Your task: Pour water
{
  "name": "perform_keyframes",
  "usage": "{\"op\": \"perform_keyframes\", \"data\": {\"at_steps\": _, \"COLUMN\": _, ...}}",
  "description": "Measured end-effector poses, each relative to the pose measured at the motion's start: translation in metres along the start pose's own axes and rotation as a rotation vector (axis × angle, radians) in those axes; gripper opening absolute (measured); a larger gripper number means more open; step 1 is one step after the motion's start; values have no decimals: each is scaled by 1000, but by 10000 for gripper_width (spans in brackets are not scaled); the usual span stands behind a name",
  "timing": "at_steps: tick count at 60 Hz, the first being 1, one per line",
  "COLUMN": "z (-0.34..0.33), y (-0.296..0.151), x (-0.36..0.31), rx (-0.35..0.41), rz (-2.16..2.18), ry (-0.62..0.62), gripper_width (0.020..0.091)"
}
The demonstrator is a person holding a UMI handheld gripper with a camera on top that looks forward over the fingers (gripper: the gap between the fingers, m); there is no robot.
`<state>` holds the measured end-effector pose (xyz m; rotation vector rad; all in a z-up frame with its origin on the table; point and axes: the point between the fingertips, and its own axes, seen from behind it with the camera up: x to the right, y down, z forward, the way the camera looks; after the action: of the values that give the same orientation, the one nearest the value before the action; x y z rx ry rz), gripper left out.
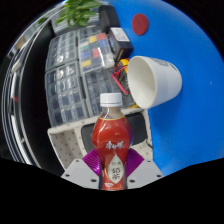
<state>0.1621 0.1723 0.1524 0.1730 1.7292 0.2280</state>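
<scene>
Here my gripper (112,166) is clenched on a bottle (111,140): both purple pads (94,160) press against its lower sides, one at each flank, with no gap that I can see. The bottle stands upright between my fingers, its red drink filling the body, a printed label low on the front and a white cap (111,100) on top, still screwed on. The white finger bodies flare out to either side below the pads, so my own hardware fills the nearest room at left and right.

Just beyond the cap and a little to the right sits a white paper cup (152,80). It appears tipped, its open mouth turned toward me and to the left, so I look into its pale inside. The cup's rim is near the bottle's cap but apart from it; a narrow band of open space runs between them.

Behind the cup spreads a broad blue surface (190,50), and it offers the widest free room, to the right of and beyond the cup. A dark blue round mark with a pale spot (141,23) shows on it further off.

To the left, past the bottle, a clear plastic compartment box (78,70) holds small parts, some yellow and some dark. It bounds my movement on that side. Coloured wires (122,72) lie between the box and the cup. Furthest off, green leaves (78,12) show beyond the box.
</scene>
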Motion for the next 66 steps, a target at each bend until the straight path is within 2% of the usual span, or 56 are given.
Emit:
{"op": "perform_keyframes", "data": {"at_steps": 11, "z": 5, "y": -10, "x": -1, "rx": -24, "rz": 215, "ry": 13, "gripper_width": 275}}
{"op": "perform_keyframes", "data": {"at_steps": 23, "z": 1, "y": -12, "x": 5, "rx": -51, "rz": 226, "ry": 41, "gripper_width": 275}}
{"op": "perform_keyframes", "data": {"at_steps": 29, "z": -3, "y": -11, "x": 3, "rx": -60, "rz": 109, "ry": 63, "gripper_width": 276}}
{"op": "perform_keyframes", "data": {"at_steps": 36, "z": -11, "y": -21, "x": -29, "rx": -70, "rz": -199, "ry": 44, "gripper_width": 274}}
{"op": "perform_keyframes", "data": {"at_steps": 52, "z": -17, "y": -96, "x": -132, "rx": 32, "rz": -989, "ry": 17, "gripper_width": 282}}
{"op": "perform_keyframes", "data": {"at_steps": 62, "z": -23, "y": -172, "x": -157, "rx": 194, "rz": -1448, "ry": 109, "gripper_width": 281}}
{"op": "perform_keyframes", "data": {"at_steps": 66, "z": -25, "y": -207, "x": -151, "rx": 234, "rz": -1567, "ry": 163, "gripper_width": 281}}
